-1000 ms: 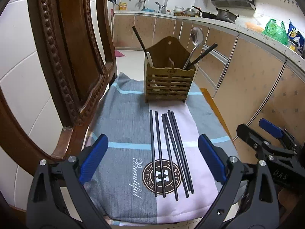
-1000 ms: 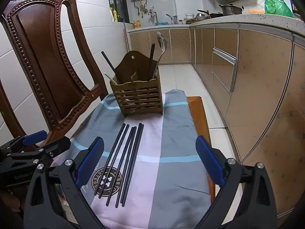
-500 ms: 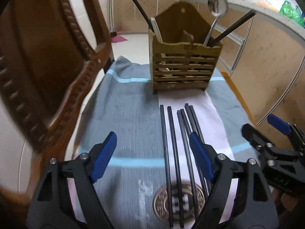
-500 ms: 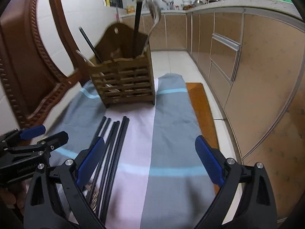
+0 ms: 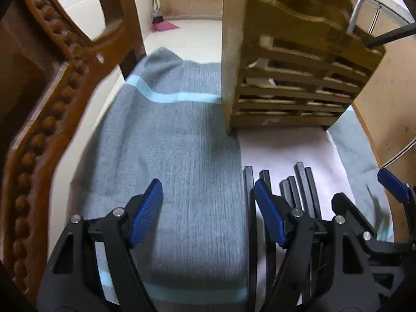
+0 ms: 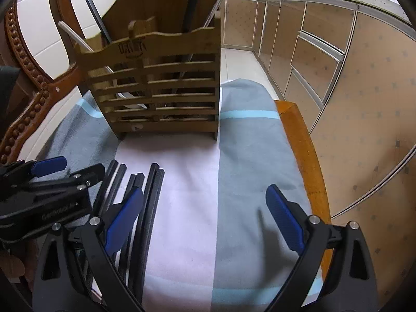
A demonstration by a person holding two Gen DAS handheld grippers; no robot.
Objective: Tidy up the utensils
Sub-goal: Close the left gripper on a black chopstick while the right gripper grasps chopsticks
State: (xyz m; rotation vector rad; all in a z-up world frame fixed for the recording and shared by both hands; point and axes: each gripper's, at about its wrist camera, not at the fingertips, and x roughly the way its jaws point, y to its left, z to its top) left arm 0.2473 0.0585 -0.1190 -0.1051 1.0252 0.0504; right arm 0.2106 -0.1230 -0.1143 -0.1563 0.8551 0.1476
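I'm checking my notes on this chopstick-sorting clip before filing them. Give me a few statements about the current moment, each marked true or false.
1. Both grippers are open and hold nothing. True: the left gripper and the right gripper are empty.
2. The black chopsticks lie flat on the cloth. True.
3. The wooden utensil holder is empty. False: it already holds a black chopstick, a white utensil and a metal spoon handle.
4. The holder lies tipped over on its side. False: it stands upright on the cloth.
5. The chopsticks lie in front of the holder, apart from it. True.
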